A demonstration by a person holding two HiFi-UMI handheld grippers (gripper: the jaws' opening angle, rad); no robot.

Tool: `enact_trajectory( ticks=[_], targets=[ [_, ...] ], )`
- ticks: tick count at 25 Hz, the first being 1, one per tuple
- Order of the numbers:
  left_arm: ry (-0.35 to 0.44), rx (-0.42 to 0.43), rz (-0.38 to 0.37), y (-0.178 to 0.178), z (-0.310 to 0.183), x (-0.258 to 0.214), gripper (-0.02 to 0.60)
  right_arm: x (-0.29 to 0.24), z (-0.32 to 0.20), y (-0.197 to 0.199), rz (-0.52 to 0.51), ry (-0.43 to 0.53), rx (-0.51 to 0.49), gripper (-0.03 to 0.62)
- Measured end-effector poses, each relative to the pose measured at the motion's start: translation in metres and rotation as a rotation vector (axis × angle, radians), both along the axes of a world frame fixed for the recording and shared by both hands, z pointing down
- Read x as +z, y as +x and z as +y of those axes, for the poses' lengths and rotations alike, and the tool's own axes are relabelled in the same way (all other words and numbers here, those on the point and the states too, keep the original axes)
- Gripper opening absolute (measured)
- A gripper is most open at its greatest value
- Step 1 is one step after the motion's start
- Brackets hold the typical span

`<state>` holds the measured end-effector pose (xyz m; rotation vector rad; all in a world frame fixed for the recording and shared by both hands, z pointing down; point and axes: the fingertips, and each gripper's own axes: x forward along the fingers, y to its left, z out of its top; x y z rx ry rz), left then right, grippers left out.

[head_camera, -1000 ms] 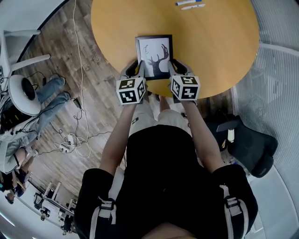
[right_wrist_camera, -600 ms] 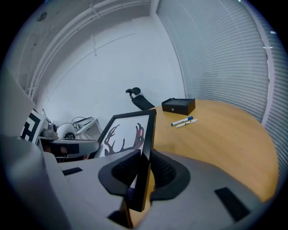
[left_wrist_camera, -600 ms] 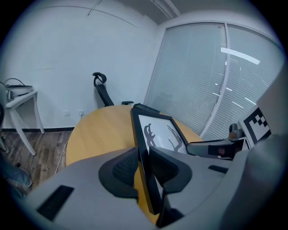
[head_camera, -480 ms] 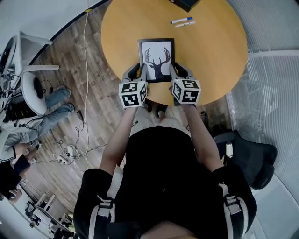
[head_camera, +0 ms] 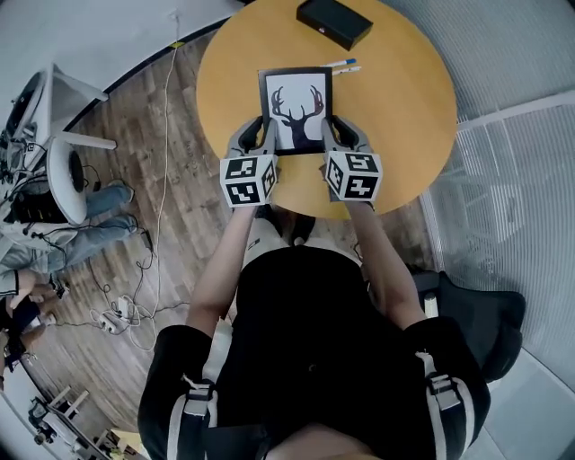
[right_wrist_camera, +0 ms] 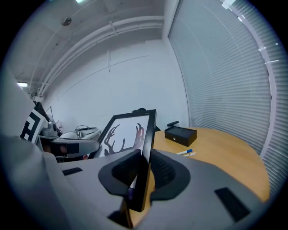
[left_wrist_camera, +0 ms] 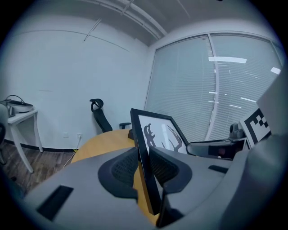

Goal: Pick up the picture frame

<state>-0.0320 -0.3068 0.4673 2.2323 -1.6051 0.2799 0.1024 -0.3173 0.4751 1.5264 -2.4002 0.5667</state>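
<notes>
The black picture frame (head_camera: 296, 110) with a deer-antler print hangs in the air above the round wooden table (head_camera: 404, 117), held from both sides. My left gripper (head_camera: 265, 135) is shut on its left edge; in the left gripper view the frame (left_wrist_camera: 146, 157) stands edge-on between the pads. My right gripper (head_camera: 328, 133) is shut on the right edge, and the right gripper view shows the frame (right_wrist_camera: 143, 155) clamped between the pads, its print facing left.
A black box (head_camera: 334, 22) and two pens (head_camera: 342, 65) lie on the far part of the table. A white side table (head_camera: 63, 162) and cables are on the floor at left. A dark office chair (head_camera: 476, 314) stands at right.
Both grippers have risen together with the frame, which has come up off the table and looks larger. The black box has come into view at the top.
</notes>
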Motion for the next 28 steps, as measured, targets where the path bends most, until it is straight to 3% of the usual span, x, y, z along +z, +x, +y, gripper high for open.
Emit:
enact_trajectory(
  ticks=[17, 28],
  targets=[
    [0.246, 0.02, -0.008, -0.003, -0.011, -0.13, 0.089, -0.128, -0.011, -0.002, -0.062, 0.26, 0.0, 0.083],
    [0.275, 0.029, -0.015, -0.007, -0.006, -0.141, 0.089, -0.144, -0.004, -0.006, -0.055, 0.307, -0.005, 0.083]
  ],
)
